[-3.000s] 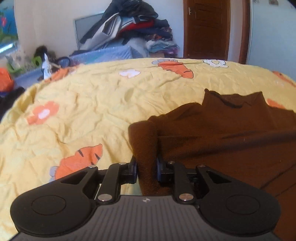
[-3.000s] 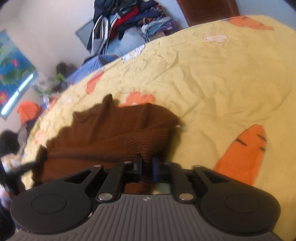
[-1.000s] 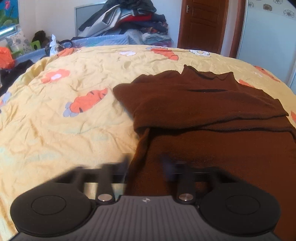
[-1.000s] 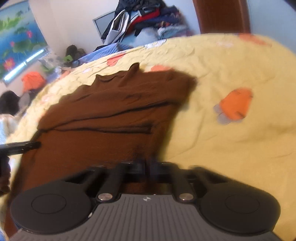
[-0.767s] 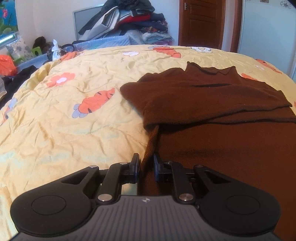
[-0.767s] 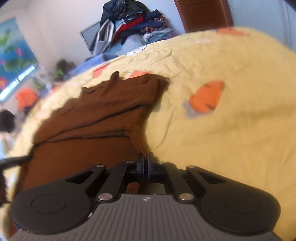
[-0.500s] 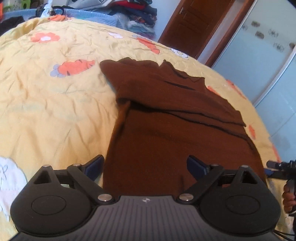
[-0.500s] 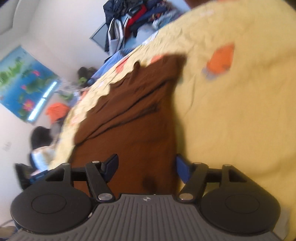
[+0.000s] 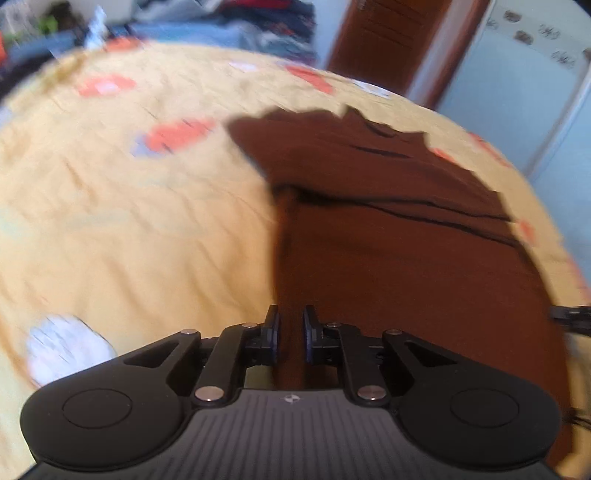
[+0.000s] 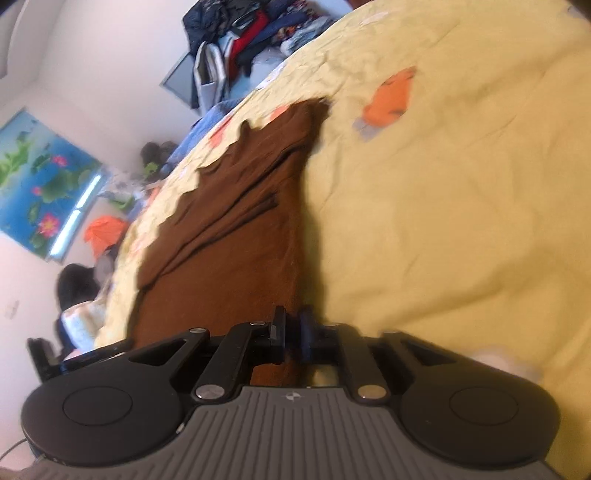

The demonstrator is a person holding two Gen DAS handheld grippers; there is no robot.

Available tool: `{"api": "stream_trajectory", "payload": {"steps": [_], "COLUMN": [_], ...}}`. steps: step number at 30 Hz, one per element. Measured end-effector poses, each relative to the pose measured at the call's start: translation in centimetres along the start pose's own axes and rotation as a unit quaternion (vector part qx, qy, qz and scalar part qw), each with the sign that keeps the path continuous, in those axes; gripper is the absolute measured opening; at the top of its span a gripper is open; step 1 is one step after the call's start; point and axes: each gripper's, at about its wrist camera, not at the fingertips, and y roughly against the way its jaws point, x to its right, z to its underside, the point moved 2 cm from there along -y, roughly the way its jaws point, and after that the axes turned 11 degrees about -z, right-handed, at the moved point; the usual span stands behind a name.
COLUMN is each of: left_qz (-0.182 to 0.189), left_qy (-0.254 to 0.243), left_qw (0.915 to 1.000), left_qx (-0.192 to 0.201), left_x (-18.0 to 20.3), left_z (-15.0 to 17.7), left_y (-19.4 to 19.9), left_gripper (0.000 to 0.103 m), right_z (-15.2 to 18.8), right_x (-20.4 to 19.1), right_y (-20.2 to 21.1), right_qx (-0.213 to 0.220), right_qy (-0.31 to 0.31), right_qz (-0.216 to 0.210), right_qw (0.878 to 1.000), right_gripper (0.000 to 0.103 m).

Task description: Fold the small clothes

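with sleeves already folded in, we pinch the brown sweater's hem corners in left gripper and right gripper, body fold remaining.

We lose the near hem of the sweater behind the left gripper body, so the fabric pinched between its narrowed jaws runs out of sight. The quilt smears with motion blur, its orange prints just blobs. In the right wrist view the right gripper hides that corner too, and the clothes pile at the wall is too small to sort into garments.
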Motion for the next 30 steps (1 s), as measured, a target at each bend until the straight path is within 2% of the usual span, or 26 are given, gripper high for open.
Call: {"api": "stream_trajectory", "payload": {"steps": [1,2,3,4,6,7,8,9,10,11,12,15,18,19,20,21,22,23,24,25,26,27,28,29,30], "left_qz": [0.022,0.044,0.065,0.079,0.087,0.085,0.079,0.068,0.056,0.042,0.043,-0.002,0.015,0.030,0.056,0.088,0.124,0.147,0.158,0.152,0.139,0.108,0.077,0.082,0.076], "left_qy": [0.006,0.008,0.011,0.016,0.022,0.019,0.020,0.021,0.021,0.025,0.031,-0.010,-0.001,0.012,0.029,0.045,0.059,0.064,0.062,0.054,0.047,0.038,0.034,0.044,0.046], "left_qw": [0.9997,0.9989,0.9977,0.9966,0.9959,0.9961,0.9966,0.9974,0.9980,0.9980,0.9979,0.9999,0.9996,0.9989,0.9964,0.9923,0.9870,0.9835,0.9820,0.9842,0.9874,0.9921,0.9950,0.9945,0.9951], "left_qx": [-0.012,-0.015,-0.016,-0.020,-0.015,-0.011,-0.010,-0.010,-0.021,-0.040,-0.038,-0.012,-0.023,-0.035,-0.057,-0.075,-0.085,-0.084,-0.083,-0.073,-0.060,-0.052,-0.053,-0.049,-0.043], "left_x": [0.2,0.4,0.5,0.6,0.7,0.8,0.8,0.8,0.8,0.5,-0.1,-0.2,-1.0,-1.2,-1.4,-1.4,-1.5,-1.3,-1.1,-0.8,-0.7,-0.7,-1.0,-1.5,-2.1], "left_z": [0.4,0.9,1.7,2.3,3.1,3.4,3.5,3.5,3.4,3.5,3.6,4.0,4.6,4.7,5.1,5.6,6.3,6.9,7.6,8.1,8.5,8.8,9.0,9.1,9.2], "left_y": [0.2,0.6,0.9,1.1,1.4,1.6,1.7,1.9,1.8,1.4,1.7,2.7,3.4,3.5,3.6,3.8,3.9,4.3,4.6,5.1,5.4,5.6,5.4,5.6,5.9], "left_gripper": [0.038,0.068,0.087,0.088,0.087,0.087,0.080,0.054,0.029,0.006,0.006,0.006,0.009,0.010,0.017,0.033,0.044,0.063,0.066,0.066,0.052,0.006,0.003,0.003,0.003], "right_z": [0.3,0.7,1.2,1.5,2.5,3.0,3.2,3.6,3.8,4.0,4.0,3.7,4.3,4.6,4.9,5.3,5.8,6.3,6.8,7.5,7.9,8.1,8.1,8.3,8.1], "right_x": [-0.2,-0.5,-0.8,-0.9,-1.1,-1.2,-1.4,-1.3,-1.2,-1.0,-0.9,0.3,1.0,0.9,0.5,0.2,-0.3,-0.5,-1.0,-1.4,-1.8,-2.0,-1.9,-1.5,-1.3], "right_y": [0.1,0.3,0.5,0.5,0.6,0.3,0.1,-0.3,-0.5,-0.4,-0.1,1.7,1.9,1.9,2.0,2.1,2.3,2.3,2.2,2.2,2.3,2.4,2.6,3.0,3.2], "right_qx": [-0.011,-0.017,-0.023,-0.031,-0.044,-0.053,-0.064,-0.077,-0.089,-0.088,-0.080,-0.051,-0.047,-0.048,-0.051,-0.055,-0.061,-0.071,-0.084,-0.097,-0.105,-0.106,-0.107,-0.110,-0.102], "right_qy": [-0.010,-0.016,-0.020,-0.025,-0.037,-0.038,-0.039,-0.043,-0.045,-0.040,-0.040,-0.043,-0.062,-0.063,-0.064,-0.062,-0.059,-0.059,-0.057,-0.049,-0.038,-0.030,-0.029,-0.025,-0.019], "right_qz": [-0.017,-0.041,-0.062,-0.076,-0.092,-0.093,-0.086,-0.076,-0.064,-0.062,-0.063,-0.059,-0.074,-0.075,-0.081,-0.088,-0.096,-0.103,-0.106,-0.106,-0.103,-0.097,-0.087,-0.066,-0.063], "right_qw": [1.000,0.999,0.998,0.996,0.994,0.994,0.993,0.993,0.993,0.993,0.994,0.996,0.994,0.994,0.993,0.993,0.992,0.990,0.989,0.988,0.988,0.989,0.990,0.991,0.993], "right_gripper": [0.041,0.063,0.073,0.081,0.076,0.068,0.050,0.038,0.013,0.010,0.010,0.009,0.008,0.014,0.025,0.030,0.040,0.043,0.043,0.043,0.042,0.038,0.024,0.006,0.005]}}
